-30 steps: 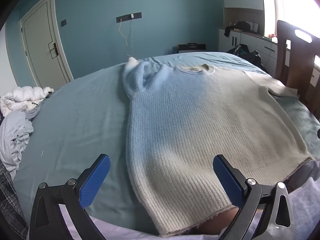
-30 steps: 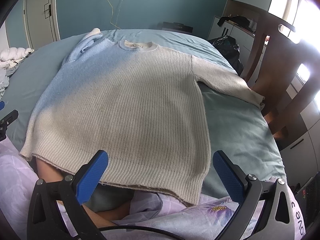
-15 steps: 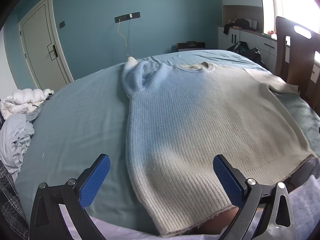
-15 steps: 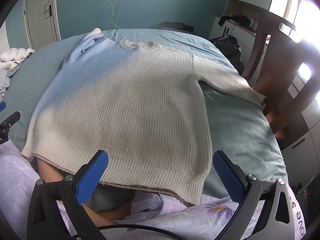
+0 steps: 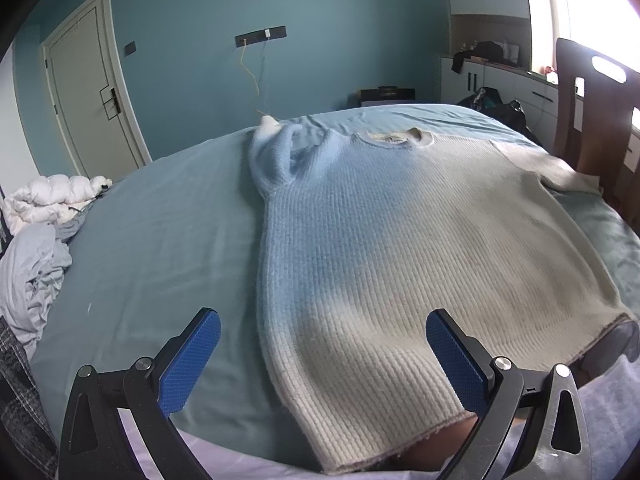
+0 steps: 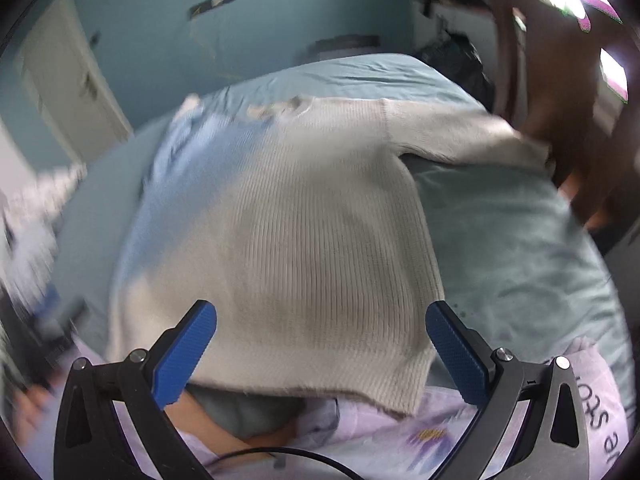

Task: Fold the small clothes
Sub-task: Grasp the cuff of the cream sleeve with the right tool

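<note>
A knit sweater [image 5: 384, 248], pale blue on its left side and cream on its right, lies flat on the teal bed sheet [image 5: 152, 248], neck at the far end. Its left sleeve [image 5: 276, 152] is bunched up near the collar, and its right sleeve [image 6: 460, 136] stretches out toward the bed's right edge. My left gripper [image 5: 322, 356] hovers open over the hem's left corner, holding nothing. My right gripper [image 6: 320, 348] is open too, above the hem's right part [image 6: 320, 380], and its view is blurred by motion. The hem hangs over the near bed edge.
A heap of white and grey clothes [image 5: 36, 240] lies at the bed's left edge. A dark wooden chair [image 5: 592, 120] stands close to the right side. A door [image 5: 88, 92] and teal wall are behind. Lilac printed fabric [image 6: 460, 432] covers the person's lap beneath the grippers.
My right gripper has swung and tilted toward the sweater's right side, blurring its view. The left gripper has barely moved. Neither has shut on anything.
</note>
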The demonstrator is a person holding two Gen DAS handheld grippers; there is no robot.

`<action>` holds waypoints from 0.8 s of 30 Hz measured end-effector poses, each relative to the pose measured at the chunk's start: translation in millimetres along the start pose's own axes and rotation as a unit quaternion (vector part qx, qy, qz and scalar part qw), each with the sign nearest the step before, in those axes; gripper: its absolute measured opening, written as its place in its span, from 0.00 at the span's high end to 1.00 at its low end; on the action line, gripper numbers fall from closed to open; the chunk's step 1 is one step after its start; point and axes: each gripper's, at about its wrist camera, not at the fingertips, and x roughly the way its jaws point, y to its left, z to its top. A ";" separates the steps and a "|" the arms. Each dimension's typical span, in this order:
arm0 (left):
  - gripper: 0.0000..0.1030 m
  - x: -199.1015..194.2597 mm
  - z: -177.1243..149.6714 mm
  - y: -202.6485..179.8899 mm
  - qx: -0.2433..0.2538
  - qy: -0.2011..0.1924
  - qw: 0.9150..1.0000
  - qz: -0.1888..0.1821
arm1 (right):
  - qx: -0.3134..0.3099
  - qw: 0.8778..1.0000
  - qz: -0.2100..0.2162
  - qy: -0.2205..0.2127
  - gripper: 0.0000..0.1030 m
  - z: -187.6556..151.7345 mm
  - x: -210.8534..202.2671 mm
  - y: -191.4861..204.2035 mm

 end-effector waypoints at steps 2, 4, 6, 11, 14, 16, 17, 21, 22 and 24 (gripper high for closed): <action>0.00 2.6 1.2 0.9 -0.002 0.004 1.000 -0.001 | 0.047 0.999 0.004 -0.001 0.01 26.4 5.3 -27.9; 0.00 5.3 1.2 0.0 -0.003 0.006 1.000 -0.001 | 0.091 0.996 0.004 -0.002 0.01 49.5 16.3 -56.5; 0.00 8.1 1.1 -1.4 -0.002 0.009 1.000 -0.001 | 0.161 0.987 0.013 0.005 0.01 74.2 38.9 -99.2; 0.00 17.7 0.8 -6.9 0.006 0.018 1.000 0.003 | 0.304 0.949 0.083 0.023 0.01 95.7 92.9 -178.2; 0.00 25.2 0.2 -11.9 0.012 0.023 1.000 0.005 | 0.386 0.913 0.130 0.020 0.01 99.3 124.4 -213.5; 0.00 29.4 0.3 -14.3 0.015 0.024 1.000 0.005 | 0.429 0.892 0.145 0.008 0.01 101.3 143.1 -232.5; 0.00 31.5 0.2 -15.3 0.015 0.023 1.000 0.005 | 0.443 0.885 0.147 0.002 0.05 103.4 150.6 -239.7; 0.00 36.6 0.0 -16.3 0.017 0.021 1.000 0.003 | 0.470 0.870 0.148 -0.012 0.19 122.7 181.6 -268.9; 0.00 37.4 0.2 -15.9 0.015 0.019 1.000 0.003 | 0.474 0.869 0.144 -0.015 0.19 128.4 191.0 -273.2; 0.00 39.1 0.6 -14.4 0.011 0.013 1.000 -0.001 | 0.478 0.867 0.140 -0.024 0.19 135.9 202.3 -281.9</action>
